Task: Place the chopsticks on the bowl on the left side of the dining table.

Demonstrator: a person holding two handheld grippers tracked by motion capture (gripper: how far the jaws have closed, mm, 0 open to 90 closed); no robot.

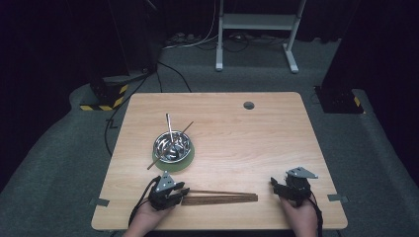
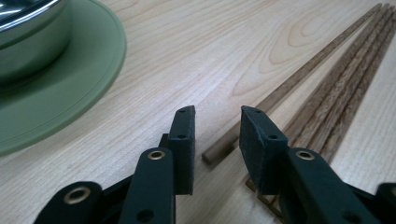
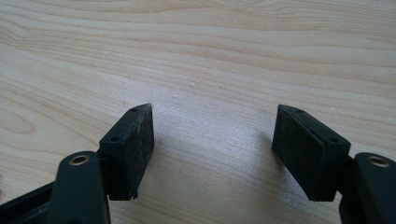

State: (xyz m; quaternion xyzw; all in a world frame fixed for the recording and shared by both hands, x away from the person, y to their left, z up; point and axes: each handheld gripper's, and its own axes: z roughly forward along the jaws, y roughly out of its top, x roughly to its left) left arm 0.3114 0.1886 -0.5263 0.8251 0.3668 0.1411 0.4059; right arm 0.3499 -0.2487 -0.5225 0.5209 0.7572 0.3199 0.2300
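Now left hand-held gripper (image 2: 217, 128) sat low on desk (image 1: 276, 143), jaws apart round end of one chopstick (image 2: 289, 86), ready to pinch. Other sticks (image 1: 222, 199) lay beside. Right hand-held gripper (image 3: 212, 140) waited wide open, holding nothing.

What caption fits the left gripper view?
Left gripper fingers straddle the near end of one wooden chopstick, not yet gripping; green plate under a steel bowl.

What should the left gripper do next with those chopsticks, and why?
Probably close the left gripper a little more: one chopstick has its near end lying between the jaws, and the pads do not yet press on it. Then it can be lifted toward the bowl.
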